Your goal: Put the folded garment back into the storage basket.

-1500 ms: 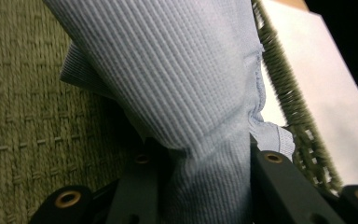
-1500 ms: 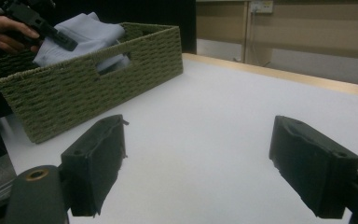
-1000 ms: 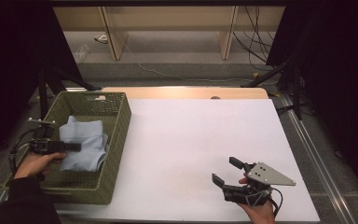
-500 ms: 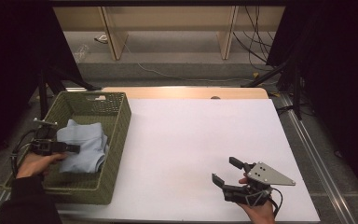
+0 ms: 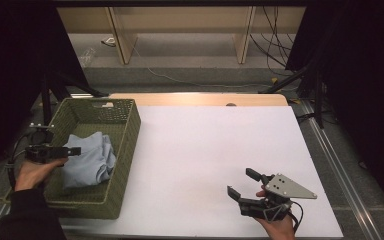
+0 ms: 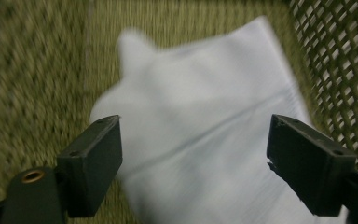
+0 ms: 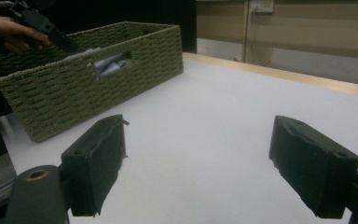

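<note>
Pale blue folded cloth lying in the woven olive-green basket, both hand-held grippers wide apart.

High view: the woven olive-green rectangular basket (image 5: pixel 125 150) sits at the left edge of the white surface (image 5: pixel 220 150), with broad bare room between it and the right hand-held gripper (image 5: pixel 242 182), which rests near the front edge with jaws spread on nothing. The left hand-held gripper (image 5: pixel 72 150) reaches over the basket's left wall, its tip at the pale blue folded cloth (image 5: pixel 92 160); its jaws have just been opening, and the hand sits a little farther left than a second ago. Left gripper view: the jaws stand wide, the blurred cloth (image 6: pixel 205 135) below and between them, not pinched; woven walls close on either side. Right gripper view: spread jaws over bare surface, and cloth (image 7: pixel 107 63) peeks through the basket's handle slot.
</note>
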`<state>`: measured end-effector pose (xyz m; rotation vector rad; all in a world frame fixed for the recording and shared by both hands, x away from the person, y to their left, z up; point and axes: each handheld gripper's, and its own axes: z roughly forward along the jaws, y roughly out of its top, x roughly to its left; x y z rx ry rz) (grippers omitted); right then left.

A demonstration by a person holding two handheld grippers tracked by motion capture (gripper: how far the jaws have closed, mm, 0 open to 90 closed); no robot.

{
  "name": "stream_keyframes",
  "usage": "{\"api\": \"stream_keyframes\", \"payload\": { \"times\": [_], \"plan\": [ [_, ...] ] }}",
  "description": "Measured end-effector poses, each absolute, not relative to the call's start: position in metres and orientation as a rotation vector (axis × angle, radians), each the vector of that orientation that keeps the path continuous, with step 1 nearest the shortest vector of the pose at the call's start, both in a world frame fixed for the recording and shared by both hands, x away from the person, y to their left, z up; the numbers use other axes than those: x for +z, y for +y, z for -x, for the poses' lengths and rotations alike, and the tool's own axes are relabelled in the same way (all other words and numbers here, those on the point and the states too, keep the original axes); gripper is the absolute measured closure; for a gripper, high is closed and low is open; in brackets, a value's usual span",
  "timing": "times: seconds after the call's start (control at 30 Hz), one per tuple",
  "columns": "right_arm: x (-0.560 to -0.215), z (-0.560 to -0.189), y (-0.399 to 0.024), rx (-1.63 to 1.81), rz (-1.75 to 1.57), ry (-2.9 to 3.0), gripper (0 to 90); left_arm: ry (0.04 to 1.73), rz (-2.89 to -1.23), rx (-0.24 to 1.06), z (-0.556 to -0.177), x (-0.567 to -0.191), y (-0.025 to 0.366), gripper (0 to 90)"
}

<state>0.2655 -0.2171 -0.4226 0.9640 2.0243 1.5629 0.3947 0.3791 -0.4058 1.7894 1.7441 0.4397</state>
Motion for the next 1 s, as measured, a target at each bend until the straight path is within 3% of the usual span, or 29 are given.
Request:
{"api": "stream_keyframes", "payload": {
  "times": [0.6, 1.0],
  "plan": [
    [-0.423, -0.266, -0.217, 1.564, -0.966, 2.022, 19.2, 1.438, -1.664, 0.583, -0.377, -0.360, 0.359, 16.3],
    [-0.423, -0.266, -0.217, 1.562, -0.965, 2.022, 19.2, 1.209, -1.630, 0.563, -0.367, -0.347, 0.304, 16.3]
  ]
}}
